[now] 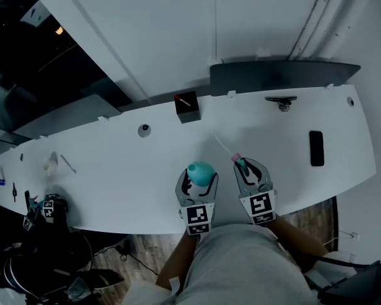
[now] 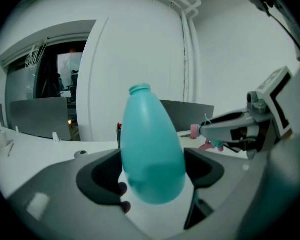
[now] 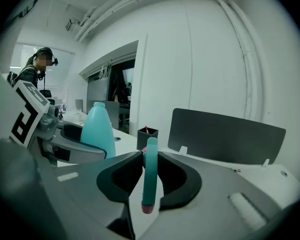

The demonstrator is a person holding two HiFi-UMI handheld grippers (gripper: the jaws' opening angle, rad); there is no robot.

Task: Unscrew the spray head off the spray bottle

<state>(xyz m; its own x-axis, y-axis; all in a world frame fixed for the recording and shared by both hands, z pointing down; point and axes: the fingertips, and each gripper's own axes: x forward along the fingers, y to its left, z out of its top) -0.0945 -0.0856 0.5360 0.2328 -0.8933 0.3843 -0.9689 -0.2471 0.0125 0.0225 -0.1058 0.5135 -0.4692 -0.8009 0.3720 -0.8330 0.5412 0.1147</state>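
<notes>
The teal spray bottle (image 1: 200, 172) stands with its neck bare and open (image 2: 139, 89), and my left gripper (image 1: 199, 179) is shut on its wide body (image 2: 151, 154). The spray head (image 1: 240, 163), teal with pink parts, is off the bottle and clamped in my right gripper (image 1: 249, 171), a little right of the bottle. Its thin white dip tube (image 1: 223, 146) trails away over the table. In the right gripper view the head's teal body (image 3: 150, 171) stands upright between the dark pads (image 3: 121, 176), and the bottle (image 3: 99, 129) shows at left.
On the white table (image 1: 114, 170) stand a black pen cup (image 1: 187, 107), a small round object (image 1: 144, 130), a black clamp-like piece (image 1: 280, 100) and a black phone (image 1: 316, 148). A dark panel (image 1: 282, 76) runs along the back. A person (image 3: 37, 66) stands far left.
</notes>
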